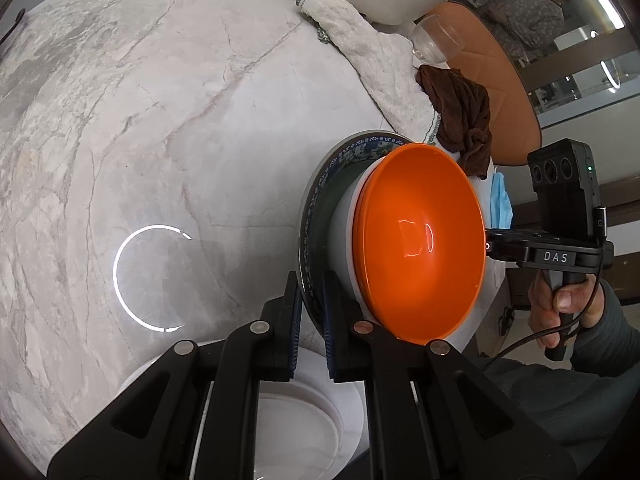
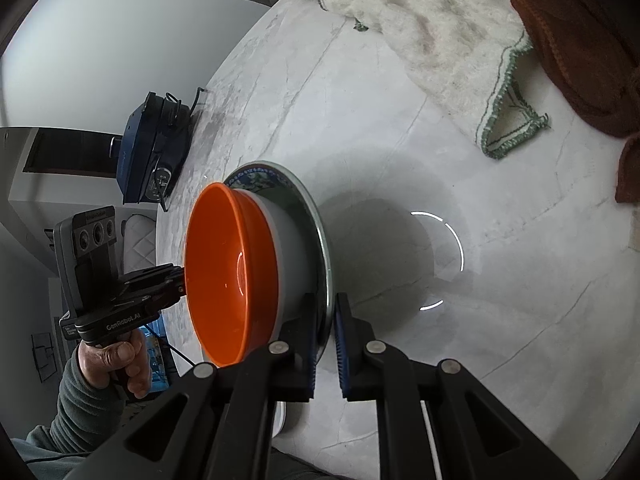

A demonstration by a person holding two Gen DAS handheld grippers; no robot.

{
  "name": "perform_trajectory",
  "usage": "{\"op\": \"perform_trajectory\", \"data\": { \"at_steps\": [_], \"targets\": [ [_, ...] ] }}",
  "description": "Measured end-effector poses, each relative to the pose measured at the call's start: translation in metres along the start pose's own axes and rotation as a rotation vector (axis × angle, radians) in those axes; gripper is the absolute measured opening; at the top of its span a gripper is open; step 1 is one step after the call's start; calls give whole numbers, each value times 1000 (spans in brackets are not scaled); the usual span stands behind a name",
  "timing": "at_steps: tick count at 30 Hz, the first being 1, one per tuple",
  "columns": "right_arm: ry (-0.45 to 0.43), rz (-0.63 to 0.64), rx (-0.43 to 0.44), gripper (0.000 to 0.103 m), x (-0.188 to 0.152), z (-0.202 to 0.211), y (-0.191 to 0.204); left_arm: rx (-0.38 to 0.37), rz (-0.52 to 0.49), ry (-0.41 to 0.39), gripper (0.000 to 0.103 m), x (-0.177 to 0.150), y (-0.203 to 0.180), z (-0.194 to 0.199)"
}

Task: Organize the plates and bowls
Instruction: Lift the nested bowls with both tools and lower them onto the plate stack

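A: Where is the stack?
B: Held in the air above the marble worktop (image 1: 168,92). An orange bowl (image 1: 420,240) sits inside a white bowl (image 1: 342,236), and both sit on a patterned plate (image 1: 320,192) with a blue rim.

A: What holds it?
B: Both tongs. The left tongs (image 1: 311,312) are clamped on the plate's rim, one blue pad on each face. The right tongs (image 2: 325,332) are pinching the same plate at the opposite edge, pads pressed on either side of the rim.

A: Anything under it?
B: In the left wrist view a white plate (image 1: 304,412) lies on the worktop just below the left tongs.

A: And farther off?
B: A white cloth (image 2: 440,32) and a brown cloth (image 2: 572,56) lie touching near the far edge, well apart from the stack. A wine glass (image 1: 434,40) lies tipped beside them.
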State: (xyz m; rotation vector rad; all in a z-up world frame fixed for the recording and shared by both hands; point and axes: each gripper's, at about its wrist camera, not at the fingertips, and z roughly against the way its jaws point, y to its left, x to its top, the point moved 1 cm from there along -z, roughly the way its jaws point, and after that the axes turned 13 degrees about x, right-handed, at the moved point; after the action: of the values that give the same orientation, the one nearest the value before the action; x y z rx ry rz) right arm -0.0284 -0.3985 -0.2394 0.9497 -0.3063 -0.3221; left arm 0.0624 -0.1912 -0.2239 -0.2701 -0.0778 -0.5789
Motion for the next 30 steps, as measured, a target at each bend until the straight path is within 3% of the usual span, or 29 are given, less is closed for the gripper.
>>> {"op": "perform_trajectory", "data": {
  "at_steps": [13, 30],
  "targets": [
    [74, 85, 5, 12, 4, -7, 37, 26, 128, -74, 7, -43, 14, 50],
    [280, 228, 36, 12, -17, -66, 93, 82, 360, -143, 6, -137, 62, 97]
  ]
}}
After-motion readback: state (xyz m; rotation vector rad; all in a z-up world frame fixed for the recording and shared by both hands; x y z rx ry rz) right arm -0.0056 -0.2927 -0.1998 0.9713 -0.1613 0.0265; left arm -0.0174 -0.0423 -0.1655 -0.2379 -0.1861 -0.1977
